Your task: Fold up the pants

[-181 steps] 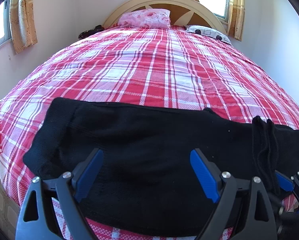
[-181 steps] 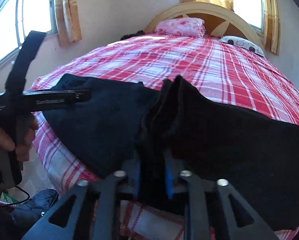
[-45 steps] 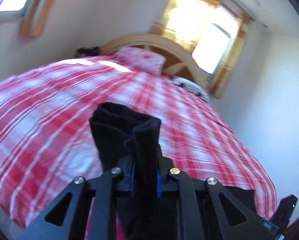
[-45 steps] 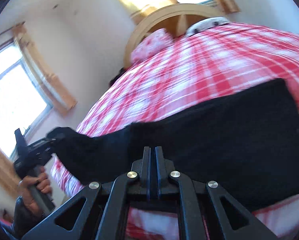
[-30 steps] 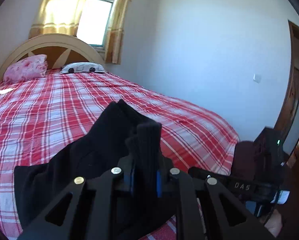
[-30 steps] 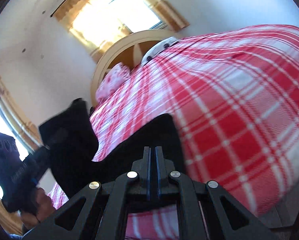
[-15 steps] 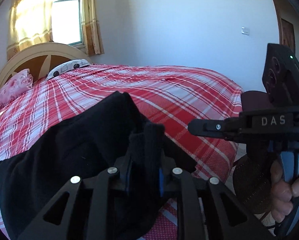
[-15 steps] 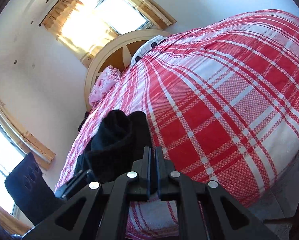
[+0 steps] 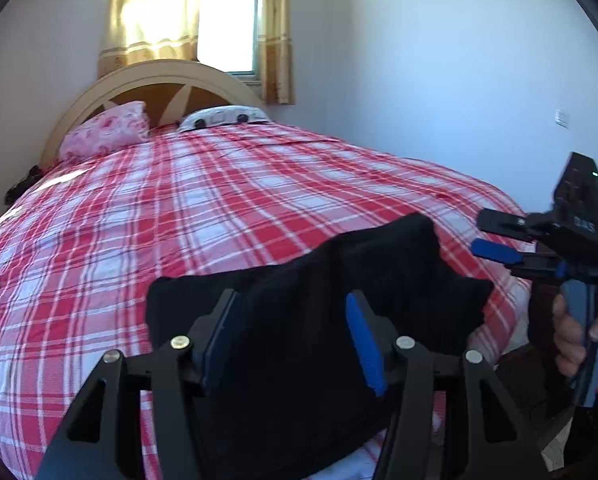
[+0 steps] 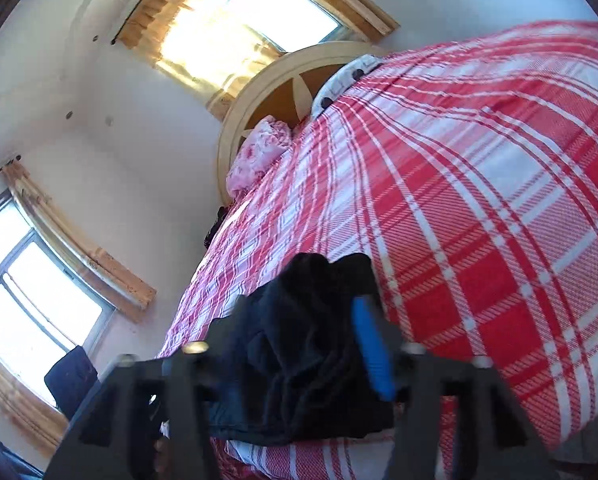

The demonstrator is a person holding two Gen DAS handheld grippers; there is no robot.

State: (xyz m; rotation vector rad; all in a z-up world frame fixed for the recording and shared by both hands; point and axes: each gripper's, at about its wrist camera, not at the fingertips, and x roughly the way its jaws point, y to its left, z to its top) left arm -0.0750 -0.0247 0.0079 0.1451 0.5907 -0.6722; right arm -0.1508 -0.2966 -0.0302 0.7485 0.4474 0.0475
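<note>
One pair of black pants [image 9: 299,320] lies in a folded heap at the near edge of the bed [image 9: 219,208], toward its near right corner; in the left wrist view the pile sits on the red plaid cover just beyond the left gripper [image 9: 295,332], and in the right wrist view the same dark bundle [image 10: 299,344] bulges between the fingers of the right gripper [image 10: 299,356]. Both tongs have just been opening; the left jaws now stand wide with cloth lying between them but the blue pads [image 9: 363,340] off it, so nothing is clamped; the right jaws also stand apart, with one blue pad [image 10: 373,352] clear beside the cloth and the other blurred, so that side looks let go as well. I judge the fold is laid down and released; the pile is lumpy, with a raised ridge at its far side and a loose corner sticking out right, so what is left is likely some flattening or one more fold, if a tidier packet is wanted.

Counted: one pair of pants; two grippers, the right one also showing at the right edge of the left wrist view [image 9: 499,248] with a hand [image 9: 575,340] on its grip; one bed with one headboard [image 9: 159,80]; two pillows, one pink [image 9: 107,132] and one white with dark spots [image 9: 219,116]; two windows in the right wrist view, one [image 10: 259,12] far and one [image 10: 39,300] left.
</note>
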